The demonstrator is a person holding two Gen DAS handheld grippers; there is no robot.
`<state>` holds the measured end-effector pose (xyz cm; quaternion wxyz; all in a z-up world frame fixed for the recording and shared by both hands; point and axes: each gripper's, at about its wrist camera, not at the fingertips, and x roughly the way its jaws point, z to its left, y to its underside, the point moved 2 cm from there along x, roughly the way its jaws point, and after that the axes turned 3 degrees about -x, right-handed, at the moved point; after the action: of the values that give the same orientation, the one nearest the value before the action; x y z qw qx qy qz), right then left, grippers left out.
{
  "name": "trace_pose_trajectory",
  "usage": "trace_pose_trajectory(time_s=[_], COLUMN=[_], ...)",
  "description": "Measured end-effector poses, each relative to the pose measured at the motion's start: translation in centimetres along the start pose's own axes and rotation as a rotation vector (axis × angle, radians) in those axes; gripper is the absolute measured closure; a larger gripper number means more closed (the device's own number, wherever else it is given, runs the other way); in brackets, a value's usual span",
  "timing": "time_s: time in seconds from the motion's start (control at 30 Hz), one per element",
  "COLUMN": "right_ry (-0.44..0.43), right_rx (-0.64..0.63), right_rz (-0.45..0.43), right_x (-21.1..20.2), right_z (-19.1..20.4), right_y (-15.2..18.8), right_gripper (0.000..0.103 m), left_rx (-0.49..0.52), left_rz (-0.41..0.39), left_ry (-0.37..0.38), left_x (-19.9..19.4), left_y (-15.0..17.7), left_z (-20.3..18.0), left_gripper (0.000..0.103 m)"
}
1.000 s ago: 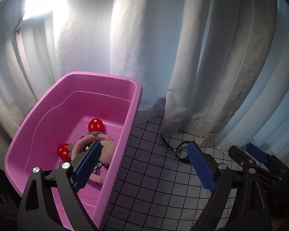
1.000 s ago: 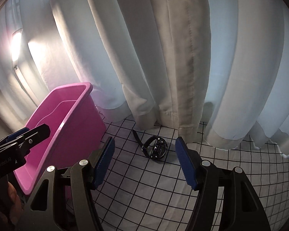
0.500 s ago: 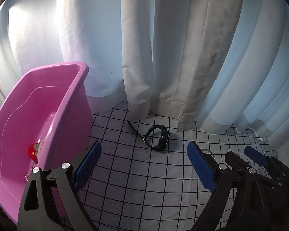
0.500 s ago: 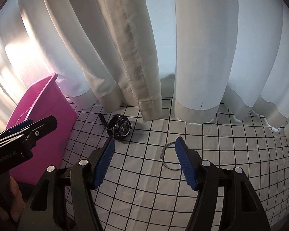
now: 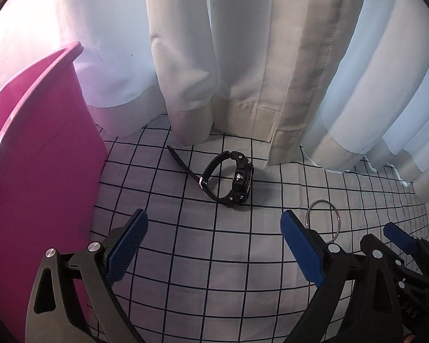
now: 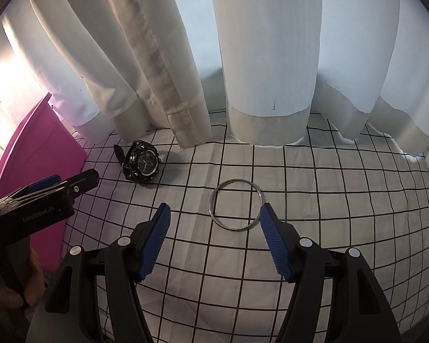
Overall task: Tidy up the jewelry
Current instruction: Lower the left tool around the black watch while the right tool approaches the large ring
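- Between the right gripper (image 6: 214, 238) fingers, just ahead of the tips, lies the bangle (image 6: 236, 205), flat on the grid cloth (image 6: 329, 200). Jaws wide apart, holding nothing.
- Bangle is a thin ring with no long axis, so approach angle matters little; I judge the right gripper needs only to go fwd and down, then pinch one side of the rim.
- Left gripper (image 5: 214, 245) is also wide open and empty; it faces the watch (image 5: 231, 180), which sits further ahead, on its side, strap tail pointing toward the bin (image 5: 43, 171).
- Right is nearer the bangle, left nearer the watch and bin.
- Curtain (image 6: 257, 57) hem is behind both pieces, not touching the bangle.
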<state>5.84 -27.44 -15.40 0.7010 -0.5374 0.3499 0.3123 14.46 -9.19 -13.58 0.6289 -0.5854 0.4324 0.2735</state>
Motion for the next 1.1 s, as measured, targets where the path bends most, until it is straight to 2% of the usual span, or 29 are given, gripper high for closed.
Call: trace_pose_trajectory(time_s=[0.3, 0.57, 1.1], right_ry=[0.019, 0.027, 0.019], right_rx=[0.041, 0.073, 0.075], right_rz=[0.033, 0.065, 0.117], right_x=[2.8, 5.0, 8.2], right_z=[-1.8, -3.0, -2.9], right_y=[0.7, 1.3, 0.7], right_gripper=[0.041, 0.041, 0.041], left_rx=[0.045, 0.047, 0.092], left_rz=[0.011, 0.028, 0.034], left_ry=[-0.004, -0.016, -0.034], left_x=[4.6, 8.0, 11.1], left_y=[-0.3, -1.4, -2.5], left_z=[-0.9, -0.9, -2.2], left_gripper=[0.011, 0.011, 0.011])
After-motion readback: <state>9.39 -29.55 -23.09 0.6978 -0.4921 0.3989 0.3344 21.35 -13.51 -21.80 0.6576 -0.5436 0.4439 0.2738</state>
